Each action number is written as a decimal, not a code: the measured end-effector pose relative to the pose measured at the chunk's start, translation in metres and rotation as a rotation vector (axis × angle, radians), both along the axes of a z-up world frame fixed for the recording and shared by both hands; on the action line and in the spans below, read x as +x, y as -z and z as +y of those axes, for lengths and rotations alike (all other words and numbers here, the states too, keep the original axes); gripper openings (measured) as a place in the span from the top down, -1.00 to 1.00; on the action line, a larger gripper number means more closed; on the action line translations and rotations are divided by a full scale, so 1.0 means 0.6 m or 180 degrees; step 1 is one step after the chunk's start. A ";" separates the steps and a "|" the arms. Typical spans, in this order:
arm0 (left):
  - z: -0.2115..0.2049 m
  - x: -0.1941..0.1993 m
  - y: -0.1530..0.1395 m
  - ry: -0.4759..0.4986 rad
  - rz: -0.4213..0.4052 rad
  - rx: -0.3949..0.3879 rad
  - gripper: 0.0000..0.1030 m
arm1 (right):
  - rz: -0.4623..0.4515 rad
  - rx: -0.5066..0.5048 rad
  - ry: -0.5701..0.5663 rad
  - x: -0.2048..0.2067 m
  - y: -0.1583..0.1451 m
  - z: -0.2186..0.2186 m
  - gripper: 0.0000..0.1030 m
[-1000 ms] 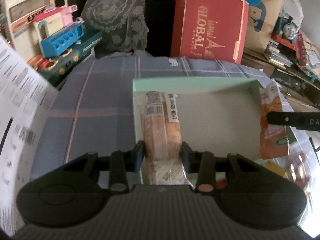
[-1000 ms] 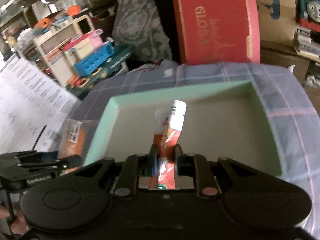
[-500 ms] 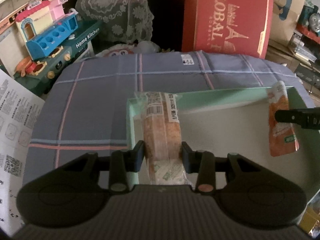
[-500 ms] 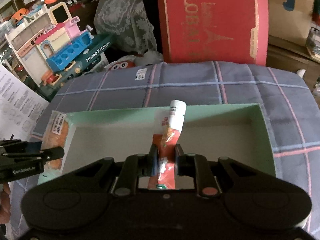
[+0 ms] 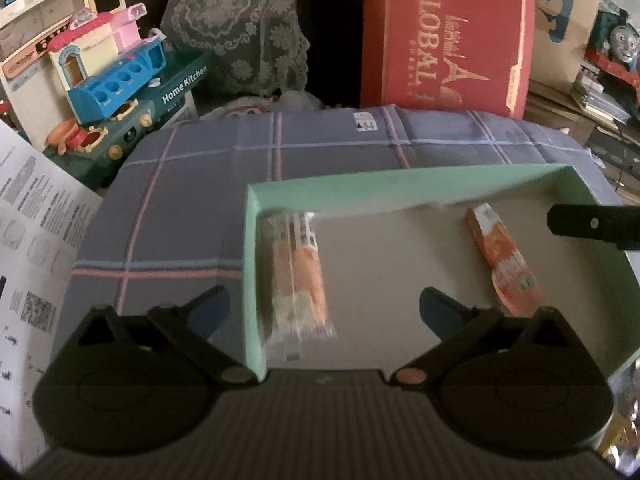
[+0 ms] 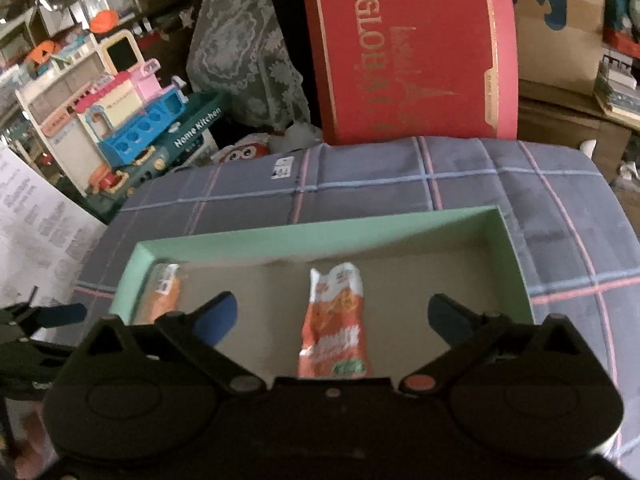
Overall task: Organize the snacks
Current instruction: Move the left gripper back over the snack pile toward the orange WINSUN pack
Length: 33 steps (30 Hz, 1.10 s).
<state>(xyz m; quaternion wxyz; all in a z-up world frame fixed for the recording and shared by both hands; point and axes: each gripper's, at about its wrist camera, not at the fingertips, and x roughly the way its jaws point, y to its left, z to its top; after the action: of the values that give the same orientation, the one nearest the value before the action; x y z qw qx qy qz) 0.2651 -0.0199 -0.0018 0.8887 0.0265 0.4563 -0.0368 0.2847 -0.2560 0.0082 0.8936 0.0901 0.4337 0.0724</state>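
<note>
Two snack packets (image 5: 298, 276) (image 5: 505, 264); one green box (image 5: 360, 188); two hand-held grippers (image 5: 324, 308) (image 6: 332, 314).

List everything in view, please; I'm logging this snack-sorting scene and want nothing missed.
green box: one, mint green with grey floor, on the plaid cloth
clear snack pack: one, orange contents, lying in the box by its left wall
orange pouch: one, orange and white, lying in the middle of the box
plaid cloth: one, blue-grey with pink lines, under the box
red carton: one, gold "GLOBAL" lettering, upright behind the cloth
toy kitchen: one, blue, pink, cream, far left
printed sheet: one, white, left edge
left gripper: black, blue-tipped fingers, open above the box
right gripper: black, open above the pouch
</note>
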 end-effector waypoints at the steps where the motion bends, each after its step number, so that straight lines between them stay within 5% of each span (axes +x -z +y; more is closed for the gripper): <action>1: 0.000 -0.011 -0.003 0.0016 0.0008 -0.0010 -1.00 | -0.0026 0.0038 0.0001 -0.012 -0.005 -0.003 -1.00; 9: -0.003 -0.110 -0.007 0.0084 0.0110 -0.0115 -1.00 | -0.0386 -0.0237 -0.0177 -0.126 -0.031 0.003 -1.00; 18: -0.022 -0.219 0.009 0.0158 0.0368 -0.0237 -1.00 | -0.0099 -0.0218 -0.0241 -0.230 -0.030 -0.011 -1.00; 26: -0.109 -0.302 0.038 0.0443 0.0599 -0.0181 -1.00 | 0.0124 0.0096 -0.0137 -0.299 -0.005 -0.069 -1.00; 33: -0.155 -0.314 0.063 0.0228 0.0749 -0.0126 -1.00 | 0.0238 0.0380 0.0017 -0.339 0.022 -0.113 -1.00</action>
<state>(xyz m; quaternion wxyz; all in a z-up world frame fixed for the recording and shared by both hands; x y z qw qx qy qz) 0.0769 -0.1127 -0.0396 0.8274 0.0207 0.5554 -0.0804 0.0812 -0.3240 -0.0050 0.8700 0.1470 0.4615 0.0924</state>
